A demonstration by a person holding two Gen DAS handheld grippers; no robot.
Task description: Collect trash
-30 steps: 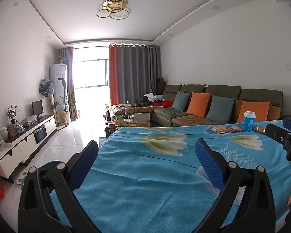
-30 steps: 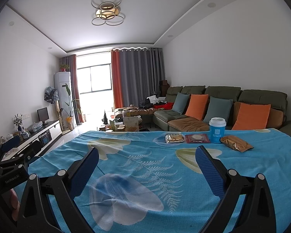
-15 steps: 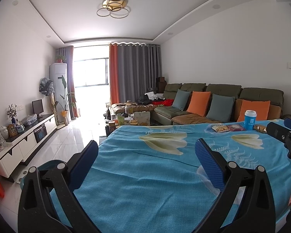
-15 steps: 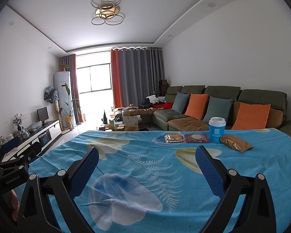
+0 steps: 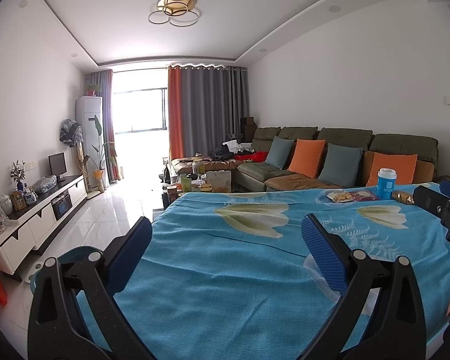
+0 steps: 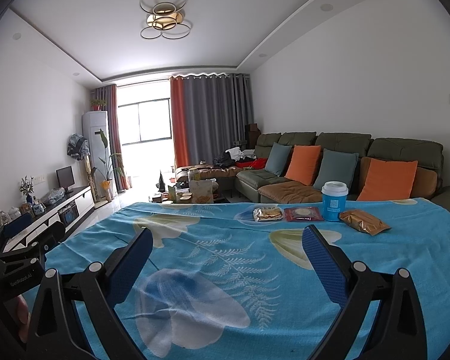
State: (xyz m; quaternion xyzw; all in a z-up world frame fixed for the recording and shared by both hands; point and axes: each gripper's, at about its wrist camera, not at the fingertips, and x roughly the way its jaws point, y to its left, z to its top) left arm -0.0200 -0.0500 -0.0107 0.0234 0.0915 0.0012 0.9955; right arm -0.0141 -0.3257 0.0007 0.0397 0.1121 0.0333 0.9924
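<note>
Little has moved since the earlier frames; both views stay nearly fixed. Across the blue floral worktop (image 6: 225, 240), the left gripper (image 5: 225, 234) and right gripper (image 6: 225, 240) hover with jaws wide apart, empty. At its far edge stand a blue cup (image 6: 334, 201), gold packet (image 6: 364, 225), red packet (image 6: 303, 213) and cracker packet (image 6: 267, 213).

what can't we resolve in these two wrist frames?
- Blue cup: label print too small, contents hidden by its lid, both views.
- Gold wrapper: partly behind the right claw, left view.
- Bin: mostly hidden by the left claw and table.
</note>
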